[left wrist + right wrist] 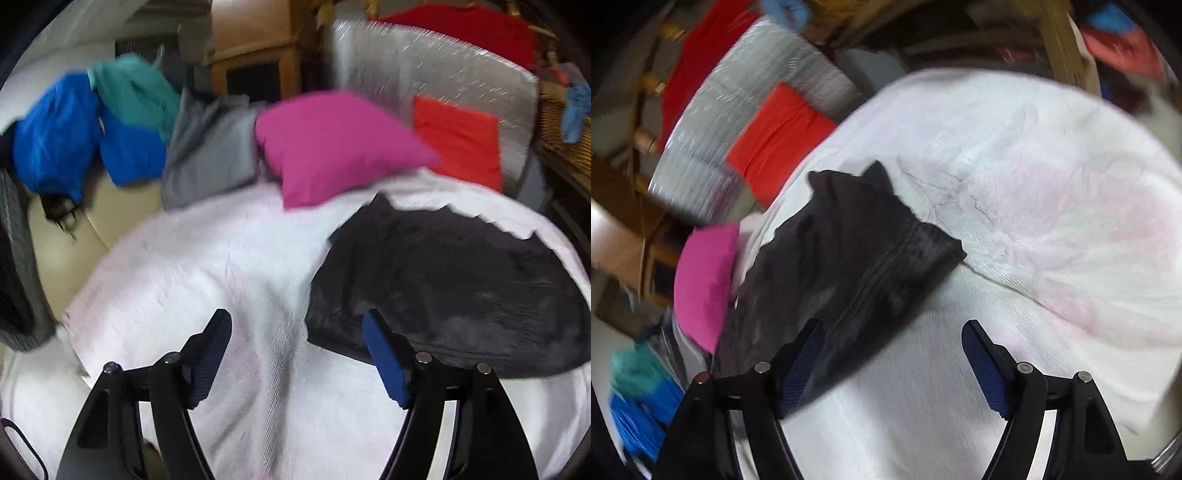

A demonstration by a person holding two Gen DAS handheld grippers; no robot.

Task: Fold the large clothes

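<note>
Both grippers spread wide, nothing between the pads: left gripper over the white cover, right gripper just past the lower edge of the black garment. Garment lies in a compact folded shape on the cover, near the pink pillow. Frames are blurred, so before the next pinch I'd square up, grab two edge corners level, and keep layers from sliding.
</note>
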